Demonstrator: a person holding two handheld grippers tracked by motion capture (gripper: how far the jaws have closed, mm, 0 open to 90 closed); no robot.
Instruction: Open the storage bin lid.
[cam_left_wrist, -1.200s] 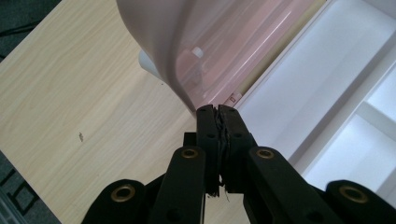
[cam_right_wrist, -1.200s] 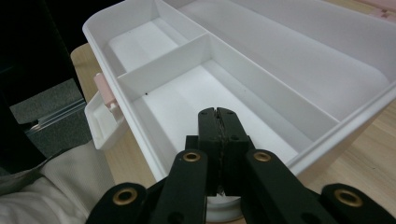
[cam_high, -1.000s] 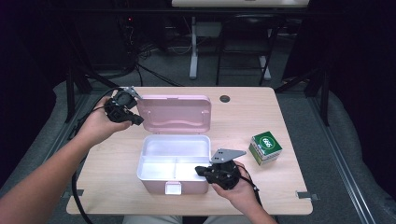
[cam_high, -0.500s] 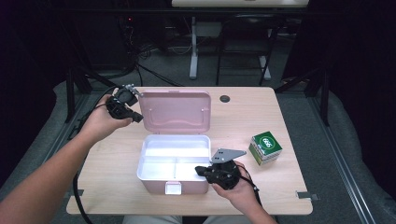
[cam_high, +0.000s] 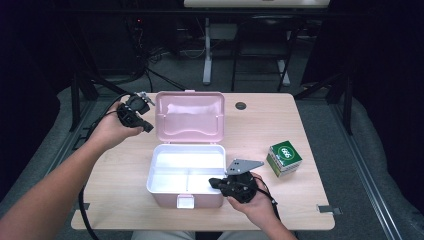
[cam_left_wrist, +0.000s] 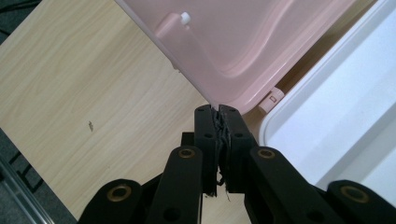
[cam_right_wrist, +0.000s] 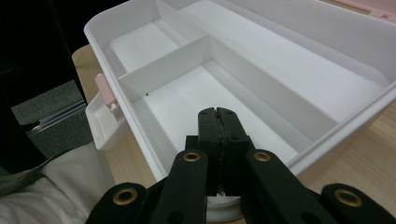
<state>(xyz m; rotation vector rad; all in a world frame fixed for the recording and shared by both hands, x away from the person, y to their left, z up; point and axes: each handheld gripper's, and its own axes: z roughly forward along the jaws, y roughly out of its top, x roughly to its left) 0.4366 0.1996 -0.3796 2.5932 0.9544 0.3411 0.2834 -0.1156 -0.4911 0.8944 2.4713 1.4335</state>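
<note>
Sitting in a dark room with cables and a stand on the grey floor behind, light wood bench carries a lidded box at centre: white tray with dividers, pink lid lying open flat behind it. Green carton to its right, apart. Left tongs held level just beside lid's left edge, jaws nearly closed, just eased a little, nothing between. Right tongs over tray's front-right corner, shut, empty.
</note>
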